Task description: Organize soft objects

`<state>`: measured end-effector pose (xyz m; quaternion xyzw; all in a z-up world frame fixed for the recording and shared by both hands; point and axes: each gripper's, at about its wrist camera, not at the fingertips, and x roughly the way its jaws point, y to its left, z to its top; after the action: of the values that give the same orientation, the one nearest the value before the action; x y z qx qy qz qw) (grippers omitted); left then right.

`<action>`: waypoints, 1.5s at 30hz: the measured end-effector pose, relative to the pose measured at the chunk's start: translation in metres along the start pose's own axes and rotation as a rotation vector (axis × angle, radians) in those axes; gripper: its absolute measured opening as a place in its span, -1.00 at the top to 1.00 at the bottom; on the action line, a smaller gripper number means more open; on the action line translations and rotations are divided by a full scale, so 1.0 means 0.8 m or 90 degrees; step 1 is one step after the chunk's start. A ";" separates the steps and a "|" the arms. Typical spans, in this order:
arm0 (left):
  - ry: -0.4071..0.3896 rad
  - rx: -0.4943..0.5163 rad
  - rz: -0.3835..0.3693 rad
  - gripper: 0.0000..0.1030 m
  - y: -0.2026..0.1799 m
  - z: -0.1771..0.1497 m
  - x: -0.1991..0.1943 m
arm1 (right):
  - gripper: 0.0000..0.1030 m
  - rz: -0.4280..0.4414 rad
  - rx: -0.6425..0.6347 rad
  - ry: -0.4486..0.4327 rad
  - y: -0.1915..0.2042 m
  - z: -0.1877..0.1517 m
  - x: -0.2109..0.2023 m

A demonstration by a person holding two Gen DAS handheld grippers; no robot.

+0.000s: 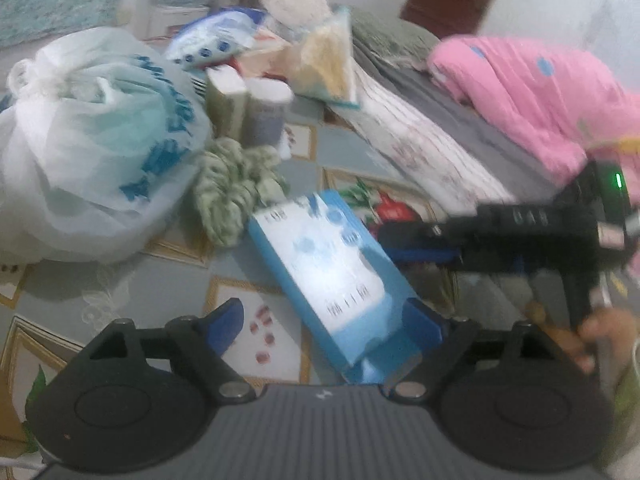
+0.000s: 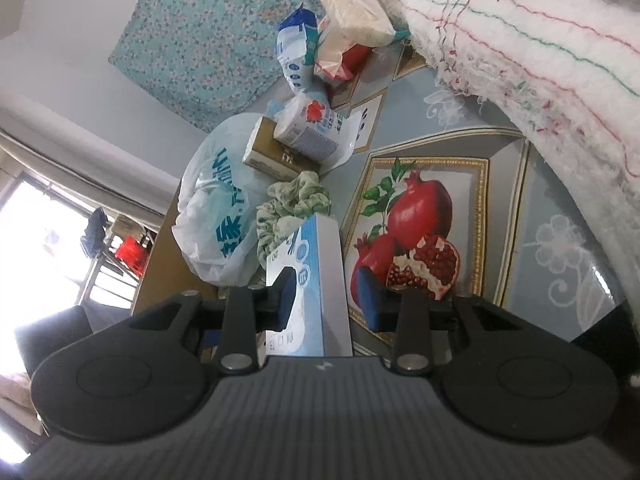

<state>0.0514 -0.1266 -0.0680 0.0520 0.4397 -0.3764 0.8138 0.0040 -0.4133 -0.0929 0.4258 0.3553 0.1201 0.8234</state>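
A blue and white box (image 1: pixel 332 276) lies on the patterned tablecloth (image 1: pixel 168 280), one end between my left gripper's (image 1: pixel 334 320) open fingers. The right wrist view shows the same box (image 2: pixel 316 280) between my right gripper's (image 2: pixel 330 296) fingers, which stand wide apart around it; whether a pad touches it is unclear. The right gripper (image 1: pixel 412 244) reaches in from the right in the left wrist view. A green knitted cloth (image 1: pixel 234 184) lies behind the box, also in the right wrist view (image 2: pixel 292 208). A white striped towel (image 1: pixel 416 144) and a pink blanket (image 1: pixel 536 96) lie right.
A tied white plastic bag (image 1: pixel 92 140) sits at left, also in the right wrist view (image 2: pixel 216 212). Behind are a white can (image 1: pixel 268 116), a tan carton (image 1: pixel 226 100), and several food packets (image 1: pixel 324 60). The towel (image 2: pixel 520 52) overhangs the table at right.
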 end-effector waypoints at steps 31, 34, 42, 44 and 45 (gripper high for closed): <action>-0.094 0.143 0.103 -0.58 -0.065 -0.013 -0.014 | 0.31 -0.018 -0.081 0.016 0.050 -0.011 0.004; -0.102 0.137 0.107 -0.58 -0.063 -0.014 -0.020 | 0.30 -0.011 -0.082 0.015 0.057 -0.012 0.004; -0.084 0.095 0.095 -0.56 -0.044 -0.025 -0.023 | 0.31 -0.004 -0.067 0.035 0.053 -0.024 0.019; -0.077 0.060 0.076 -0.51 -0.034 -0.026 -0.026 | 0.31 -0.004 -0.060 0.046 0.050 -0.028 0.022; -0.076 0.043 0.066 -0.50 -0.029 -0.027 -0.029 | 0.31 -0.003 -0.053 0.053 0.048 -0.032 0.022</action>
<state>0.0142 -0.1211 -0.0582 0.0799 0.3743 -0.3507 0.8547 0.0034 -0.3653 -0.0810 0.3849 0.3847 0.1502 0.8254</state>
